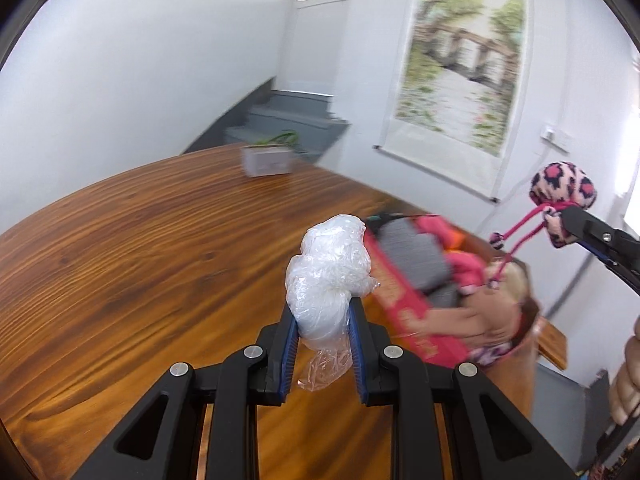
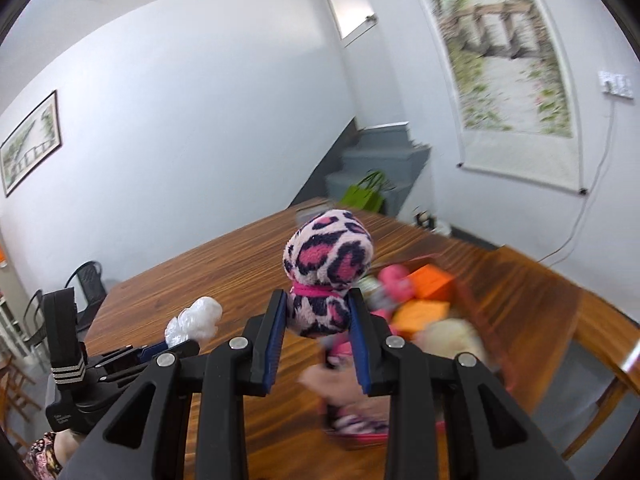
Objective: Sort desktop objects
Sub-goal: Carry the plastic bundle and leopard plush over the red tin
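Both jaws were clamped: the left gripper (image 1: 322,316) held a crumpled plastic bag (image 1: 332,268), the right gripper (image 2: 320,312) a pink leopard-print plush (image 2: 328,256). Both hung above the wooden table (image 1: 132,240), beside its cardboard box (image 1: 404,300) of toys. Beyond the table stood grey stairs (image 1: 288,120), white walls and a hanging landscape scroll (image 1: 464,52).

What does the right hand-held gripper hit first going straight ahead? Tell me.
Likely nothing close: the right hand-held gripper, shut on the leopard-print pouch, points over the wooden table toward the stairs; depth is unclear.
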Action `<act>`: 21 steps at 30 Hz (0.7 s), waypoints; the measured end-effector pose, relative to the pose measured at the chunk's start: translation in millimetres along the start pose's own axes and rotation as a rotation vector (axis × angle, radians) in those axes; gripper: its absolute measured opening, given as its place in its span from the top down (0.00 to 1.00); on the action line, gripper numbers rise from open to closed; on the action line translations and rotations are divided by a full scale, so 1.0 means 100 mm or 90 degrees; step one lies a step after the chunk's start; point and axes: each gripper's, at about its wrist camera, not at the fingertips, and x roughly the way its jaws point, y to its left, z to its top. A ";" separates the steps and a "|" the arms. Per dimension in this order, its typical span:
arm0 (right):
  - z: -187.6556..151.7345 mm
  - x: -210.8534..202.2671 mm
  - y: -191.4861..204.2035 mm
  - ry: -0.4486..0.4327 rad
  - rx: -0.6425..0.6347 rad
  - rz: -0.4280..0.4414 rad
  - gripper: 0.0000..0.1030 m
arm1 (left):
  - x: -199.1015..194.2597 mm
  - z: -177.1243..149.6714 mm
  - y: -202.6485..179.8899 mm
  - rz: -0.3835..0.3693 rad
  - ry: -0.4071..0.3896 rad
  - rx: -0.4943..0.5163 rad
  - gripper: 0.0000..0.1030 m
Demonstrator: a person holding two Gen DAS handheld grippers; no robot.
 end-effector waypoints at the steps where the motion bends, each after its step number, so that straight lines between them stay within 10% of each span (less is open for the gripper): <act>1: 0.02 -0.04 -0.09 -0.004 0.003 -0.010 0.68 | 0.03 0.04 -0.08 -0.015 0.001 0.006 0.76; 9: 0.05 -0.06 -0.53 0.006 0.041 -0.037 0.68 | 0.36 0.43 -0.74 -0.131 0.013 0.055 0.76; 21: 0.02 0.25 -0.67 0.045 0.048 -0.019 0.68 | 1.09 0.74 -1.02 -0.119 0.057 0.087 0.76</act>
